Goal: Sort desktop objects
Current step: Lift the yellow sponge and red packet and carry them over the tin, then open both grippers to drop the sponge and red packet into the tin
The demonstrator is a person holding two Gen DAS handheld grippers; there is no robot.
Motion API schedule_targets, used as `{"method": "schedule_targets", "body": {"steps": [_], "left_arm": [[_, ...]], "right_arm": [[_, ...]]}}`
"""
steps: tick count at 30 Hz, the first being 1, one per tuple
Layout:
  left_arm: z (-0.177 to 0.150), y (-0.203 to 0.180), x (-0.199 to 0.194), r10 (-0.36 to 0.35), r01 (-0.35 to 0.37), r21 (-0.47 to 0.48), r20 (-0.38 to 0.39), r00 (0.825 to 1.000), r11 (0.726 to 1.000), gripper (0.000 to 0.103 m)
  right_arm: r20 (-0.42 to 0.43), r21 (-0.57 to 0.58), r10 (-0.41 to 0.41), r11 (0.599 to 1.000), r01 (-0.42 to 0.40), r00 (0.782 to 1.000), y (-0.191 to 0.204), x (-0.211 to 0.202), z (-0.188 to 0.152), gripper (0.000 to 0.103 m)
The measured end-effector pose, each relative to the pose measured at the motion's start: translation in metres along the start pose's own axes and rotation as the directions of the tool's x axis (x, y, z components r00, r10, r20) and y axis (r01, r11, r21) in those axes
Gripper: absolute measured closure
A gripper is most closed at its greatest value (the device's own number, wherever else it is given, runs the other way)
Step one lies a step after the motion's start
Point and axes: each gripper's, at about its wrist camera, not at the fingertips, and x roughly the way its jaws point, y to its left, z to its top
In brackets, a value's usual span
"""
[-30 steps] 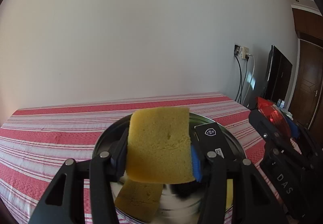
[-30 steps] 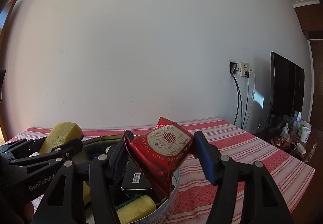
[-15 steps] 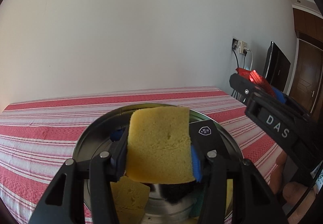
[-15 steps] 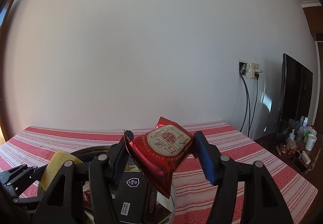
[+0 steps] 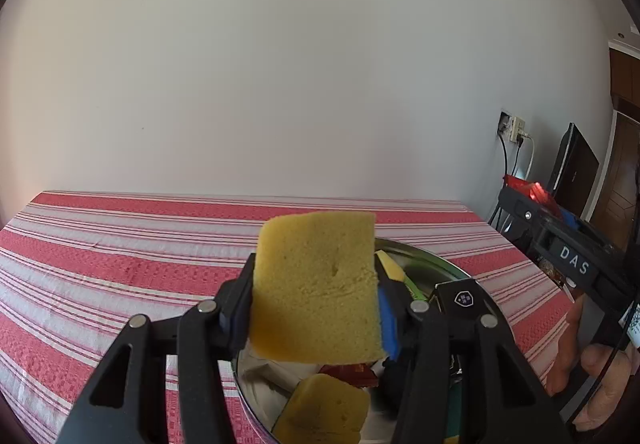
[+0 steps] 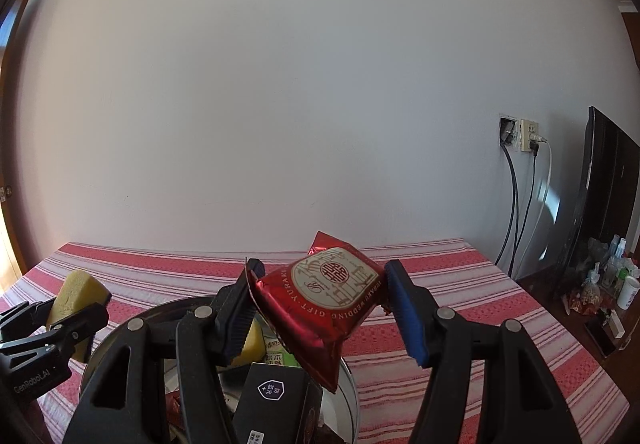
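My left gripper (image 5: 316, 296) is shut on a yellow sponge (image 5: 316, 284) and holds it in the air above the left rim of a round metal basin (image 5: 440, 264). My right gripper (image 6: 320, 296) is shut on a red foil snack packet (image 6: 324, 296) and holds it above the basin (image 6: 352, 384). The basin holds a second yellow sponge (image 5: 324, 412), a black box (image 5: 464, 302) and several other small items. The left gripper with its sponge shows at the left of the right wrist view (image 6: 76, 296). The right gripper shows at the right of the left wrist view (image 5: 560, 244).
The basin stands on a table with a red and white striped cloth (image 5: 120, 260). A white wall is behind. A wall socket with cables (image 6: 520, 136), a dark screen (image 6: 608, 184) and a side table with bottles (image 6: 608, 284) are at the right.
Both grippers have lifted their loads. The left gripper has moved left, so the basin now lies to the right below it. The right gripper stays above the basin.
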Motion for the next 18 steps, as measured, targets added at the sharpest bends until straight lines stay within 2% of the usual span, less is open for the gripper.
{"method": "schedule_targets", "body": {"steps": [6, 9, 11, 15, 18], "left_arm": [[-0.009, -0.002, 0.008, -0.011, 0.012, 0.022, -0.028, 1.0, 1.0, 0.053], [-0.01, -0.002, 0.016, -0.006, 0.007, 0.025, -0.04, 0.999, 1.0, 0.053], [-0.011, -0.004, 0.021, -0.008, 0.009, 0.021, -0.055, 0.998, 1.0, 0.053], [-0.016, -0.011, 0.027, -0.018, 0.021, 0.04, -0.083, 0.996, 0.999, 0.053], [-0.018, -0.018, 0.03, -0.015, 0.021, 0.059, -0.105, 0.994, 0.998, 0.053]], "right_arm": [[-0.067, -0.022, 0.011, 1.0, -0.012, 0.998, -0.002, 0.01, -0.01, 0.039], [-0.088, -0.021, -0.036, 0.999, 0.034, 0.995, -0.013, 0.012, -0.021, 0.039], [-0.088, -0.007, -0.035, 0.999, 0.035, 0.995, -0.018, 0.012, -0.023, 0.039], [-0.131, -0.022, 0.017, 1.0, -0.02, 0.991, -0.006, 0.024, -0.019, 0.039], [-0.173, -0.012, 0.087, 0.996, -0.091, 0.981, 0.005, 0.038, -0.014, 0.039]]}}
